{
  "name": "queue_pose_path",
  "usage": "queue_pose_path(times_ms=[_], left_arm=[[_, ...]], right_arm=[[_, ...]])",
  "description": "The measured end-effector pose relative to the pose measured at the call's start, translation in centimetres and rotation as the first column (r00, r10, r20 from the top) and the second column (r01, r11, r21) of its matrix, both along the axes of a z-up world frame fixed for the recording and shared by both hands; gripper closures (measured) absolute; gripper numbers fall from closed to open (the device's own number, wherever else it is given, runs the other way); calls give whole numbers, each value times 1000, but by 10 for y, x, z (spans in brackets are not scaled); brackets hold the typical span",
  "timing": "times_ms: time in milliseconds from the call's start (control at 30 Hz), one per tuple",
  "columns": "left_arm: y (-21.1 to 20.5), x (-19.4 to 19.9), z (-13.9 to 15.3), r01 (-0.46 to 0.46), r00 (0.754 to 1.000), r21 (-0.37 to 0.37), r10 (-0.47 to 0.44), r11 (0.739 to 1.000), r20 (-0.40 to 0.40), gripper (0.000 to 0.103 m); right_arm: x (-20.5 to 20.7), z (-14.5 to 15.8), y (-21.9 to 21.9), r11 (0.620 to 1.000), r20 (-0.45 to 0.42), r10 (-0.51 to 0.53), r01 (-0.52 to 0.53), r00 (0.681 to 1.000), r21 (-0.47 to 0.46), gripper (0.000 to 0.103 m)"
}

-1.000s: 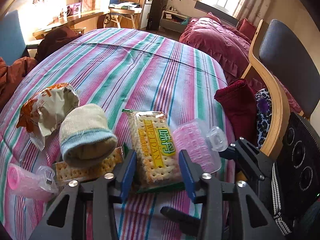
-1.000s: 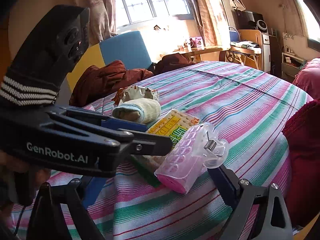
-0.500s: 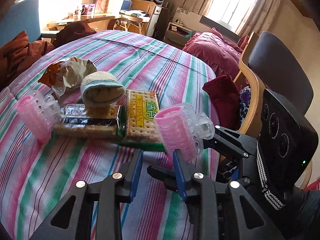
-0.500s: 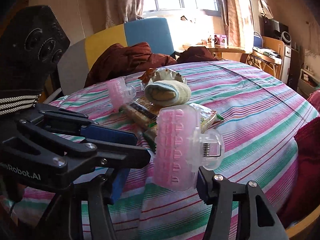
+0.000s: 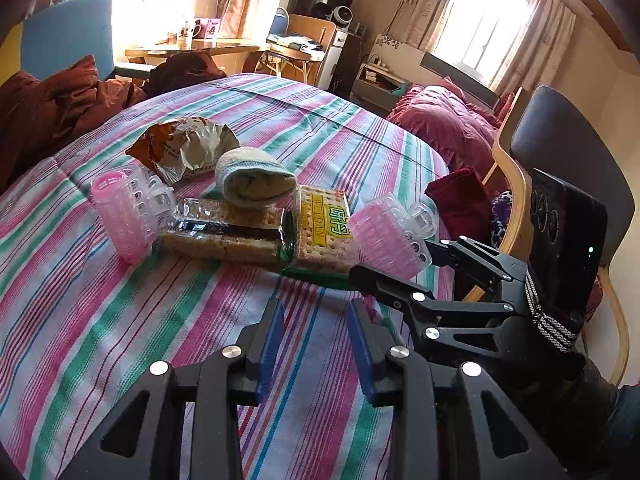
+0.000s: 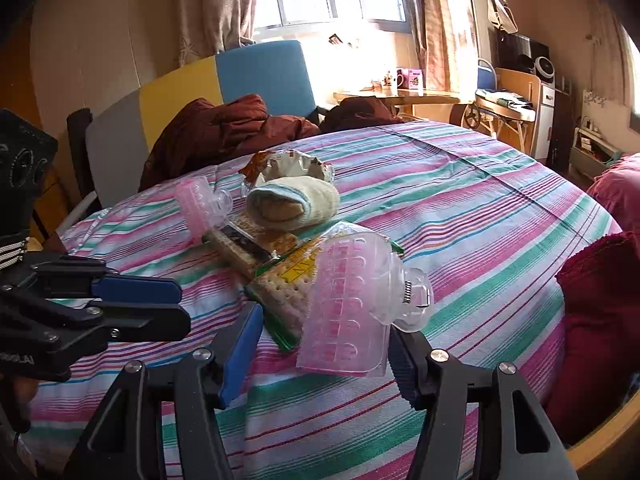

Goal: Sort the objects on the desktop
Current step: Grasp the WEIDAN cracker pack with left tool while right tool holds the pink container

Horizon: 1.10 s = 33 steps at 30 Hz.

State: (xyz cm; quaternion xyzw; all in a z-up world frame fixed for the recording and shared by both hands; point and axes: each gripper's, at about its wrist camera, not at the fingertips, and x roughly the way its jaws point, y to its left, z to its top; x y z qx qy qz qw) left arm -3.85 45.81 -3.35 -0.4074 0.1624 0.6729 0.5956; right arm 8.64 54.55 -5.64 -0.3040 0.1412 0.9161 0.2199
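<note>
Pink hair roller (image 6: 344,312) sits lifted in the right gripper (image 6: 320,344), above the striped tablecloth (image 6: 480,208) — just beside the cracker packs (image 5: 320,220). Left gripper (image 5: 316,340) hangs empty, fingers narrowly parted.

You are in a lived-in bedroom at home. Beyond the far edge of the round table with its striped cloth (image 5: 328,128) lies a bed with a crimson quilt (image 5: 444,120). Curtained windows (image 5: 486,24), a wooden side desk with mugs (image 6: 394,94) and clothes heaped on a chair (image 6: 224,128) fill the room.
</note>
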Motion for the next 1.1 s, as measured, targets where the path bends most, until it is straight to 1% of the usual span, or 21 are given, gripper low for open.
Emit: queue_pose_path(times_ms=[33, 67, 100, 167, 267, 333, 400, 467, 600, 733, 833, 933, 1033, 1067, 1100], left_arm=[[1, 0, 1, 2, 1000, 4, -2, 1000, -6, 65], [3, 1, 3, 3, 1000, 8, -3, 1000, -12, 62], [5, 1, 5, 7, 1000, 9, -7, 1000, -23, 59], [13, 4, 8, 17, 999, 8, -17, 1000, -49, 56], [30, 11, 12, 51, 995, 2, -51, 999, -87, 51], [42, 17, 13, 76, 989, -10, -76, 997, -125, 50], [55, 20, 12, 96, 985, -31, -99, 995, -139, 46], [67, 20, 8, 107, 984, -49, -113, 993, -135, 45], [82, 14, -1, 117, 988, -78, -124, 990, -87, 40], [89, 8, -13, 99, 990, -117, -109, 988, -85, 40], [91, 6, -18, 93, 993, -118, -102, 989, -66, 40], [98, 11, -18, 96, 990, -135, -108, 986, -90, 40], [106, 17, -22, 71, 986, -169, -95, 983, -140, 41], [106, 19, -23, 63, 984, -171, -90, 983, -153, 48], [105, 20, -23, 55, 983, -172, -84, 984, -166, 52]], right_arm=[[0, 0, 1, 1000, 10, -14, 14, 1000, 7, 61], [-1, 0, 3, 999, 25, -33, 32, 999, 15, 65], [-1, 0, 6, 999, 38, -51, 50, 998, 21, 65], [2, 1, 10, 998, 39, -66, 65, 997, 7, 65], [4, 8, 10, 994, 51, -98, 95, 994, 53, 65], [10, 18, 13, 988, 32, -134, 131, 990, 84, 65], [16, 27, 16, 983, 12, -157, 156, 987, 99, 65], [21, 34, 19, 981, -11, -169, 169, 986, 99, 65], [28, 36, 28, 980, -39, -183, 185, 982, 69, 65], [30, 34, 32, 982, -58, -175, 179, 983, 56, 65], [29, 33, 32, 983, -66, -169, 172, 984, 59, 65], [27, 33, 32, 983, -69, -167, 171, 984, 67, 65], [27, 32, 32, 984, -74, -161, 166, 984, 65, 65], [27, 32, 32, 984, -74, -160, 164, 984, 66, 65], [28, 32, 31, 984, -73, -159, 164, 985, 68, 65]])
